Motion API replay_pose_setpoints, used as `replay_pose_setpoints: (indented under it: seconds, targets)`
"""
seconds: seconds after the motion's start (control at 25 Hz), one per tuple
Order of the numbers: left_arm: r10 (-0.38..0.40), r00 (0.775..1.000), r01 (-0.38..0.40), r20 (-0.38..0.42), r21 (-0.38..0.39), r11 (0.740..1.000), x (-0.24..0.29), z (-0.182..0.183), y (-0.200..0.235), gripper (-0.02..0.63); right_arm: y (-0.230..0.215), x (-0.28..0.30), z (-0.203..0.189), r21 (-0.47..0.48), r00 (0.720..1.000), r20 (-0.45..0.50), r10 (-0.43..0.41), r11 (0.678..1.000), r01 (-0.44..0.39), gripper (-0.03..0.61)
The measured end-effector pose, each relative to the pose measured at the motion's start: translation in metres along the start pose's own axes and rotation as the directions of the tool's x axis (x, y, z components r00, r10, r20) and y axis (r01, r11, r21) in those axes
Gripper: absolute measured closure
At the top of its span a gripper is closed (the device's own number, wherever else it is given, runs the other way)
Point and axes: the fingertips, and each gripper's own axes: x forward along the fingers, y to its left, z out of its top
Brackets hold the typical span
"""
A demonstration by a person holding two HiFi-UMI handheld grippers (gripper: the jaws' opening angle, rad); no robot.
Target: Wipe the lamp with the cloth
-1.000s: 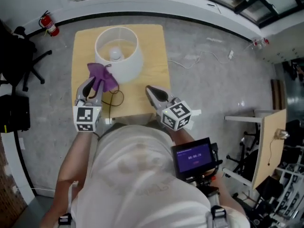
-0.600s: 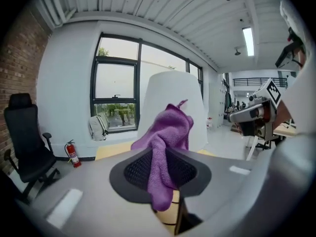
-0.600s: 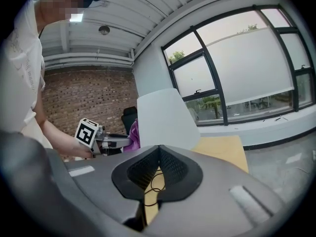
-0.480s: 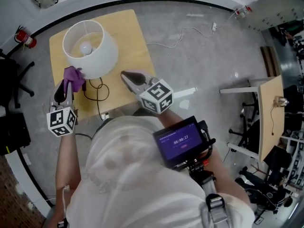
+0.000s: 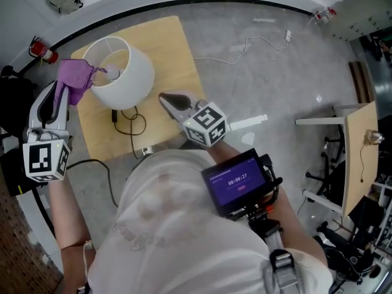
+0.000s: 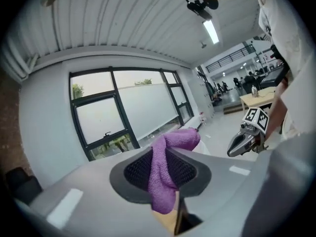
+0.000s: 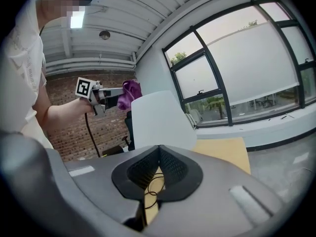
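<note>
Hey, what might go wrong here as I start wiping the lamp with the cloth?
1. The left tongs hold the cloth up by the rim of the lamp. A hard sideways push may tip it, since the right tongs are shut and brace nothing.
2. The cord loops loosely on the table and could snag.
</note>
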Motion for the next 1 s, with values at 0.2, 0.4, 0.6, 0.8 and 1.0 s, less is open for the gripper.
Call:
replay_pose_setpoints:
  seconds: [0.2, 0.4, 0.6, 0.8, 1.0]
  targets:
    - [-0.113, 0.976, 0.136, -0.186, 0.113, 0.984, 0.026, -0.001, -0.001, 0.535, -0.012, -0.005, -0.005, 0.007, 0.999, 0.01, 0.036, 0.999, -0.036, 0.568]
    - [-0.247, 0.883, 0.324, -0.398, 0.14, 0.936, 0.033, -0.023, -0.011, 0.535, -0.017, -0.016, -0.003, 0.025, 1.0, 0.007, -0.007, 1.0, 0.007, 0.567]
    - [-0.269, 0.792, 0.399, -0.548, 0.131, 0.908, 0.044, -0.052, -0.025, 0.535, -0.017, -0.013, 0.0, 0.019, 1.0, 0.021, 0.019, 1.0, -0.02, 0.568]
    - [-0.257, 0.739, 0.409, -0.623, 0.112, 0.905, 0.057, -0.07, -0.034, 0.535, -0.027, -0.015, 0.005, 0.024, 0.999, 0.031, 0.027, 0.999, -0.028, 0.568]
    - [-0.279, 0.691, 0.458, -0.667, 0.106, 0.883, 0.086, -0.063, -0.06, 0.535, -0.065, -0.025, 0.011, 0.043, 0.998, 0.031, 0.054, 0.998, -0.055, 0.568]
